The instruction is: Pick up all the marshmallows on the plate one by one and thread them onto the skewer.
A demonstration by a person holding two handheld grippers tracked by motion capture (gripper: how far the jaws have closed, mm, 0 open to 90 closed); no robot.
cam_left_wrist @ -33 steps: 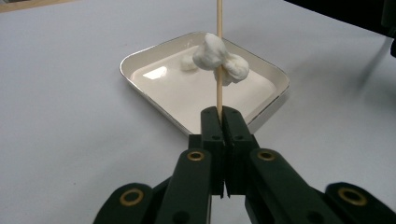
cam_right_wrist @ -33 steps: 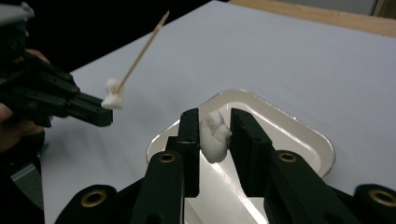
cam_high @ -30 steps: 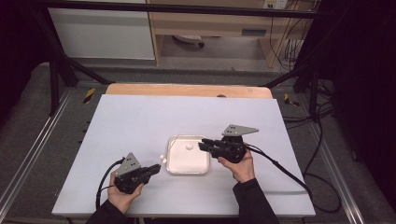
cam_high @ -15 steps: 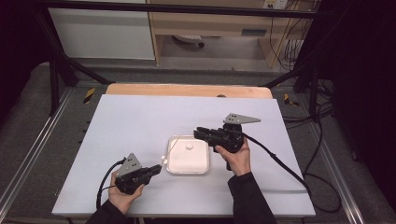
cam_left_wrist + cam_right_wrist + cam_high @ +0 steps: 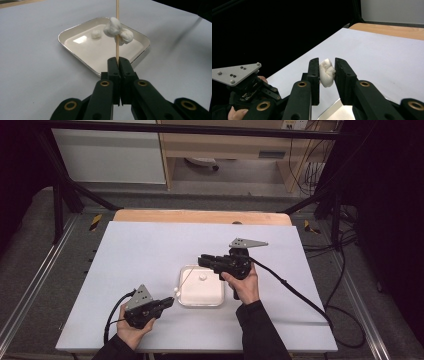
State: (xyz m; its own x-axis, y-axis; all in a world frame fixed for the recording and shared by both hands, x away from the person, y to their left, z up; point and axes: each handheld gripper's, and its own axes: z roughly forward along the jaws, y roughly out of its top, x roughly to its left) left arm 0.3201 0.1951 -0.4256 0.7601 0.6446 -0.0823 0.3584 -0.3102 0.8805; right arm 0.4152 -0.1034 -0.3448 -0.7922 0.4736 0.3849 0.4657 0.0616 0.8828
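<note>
The white table point(image 5: 150, 250) spreads beneath both grippers. On it, ahead of the left gripper's jaws and below the right gripper's, sits a square white tray point(image 5: 75, 32) with a metal rim. The left gripper point(image 5: 117, 61) has its jaws pressed together on a thin wooden skewer point(image 5: 117, 15), which rises straight up from between the tips. Two marshmallows point(image 5: 112, 26) are threaded on it above the jaws (one beside the other). A loose marshmallow point(image 5: 96, 34) lies in the tray beyond them. The right gripper point(image 5: 327, 67) pinches another marshmallow point(image 5: 327, 72) between its jaw tips, over the tray.
</note>
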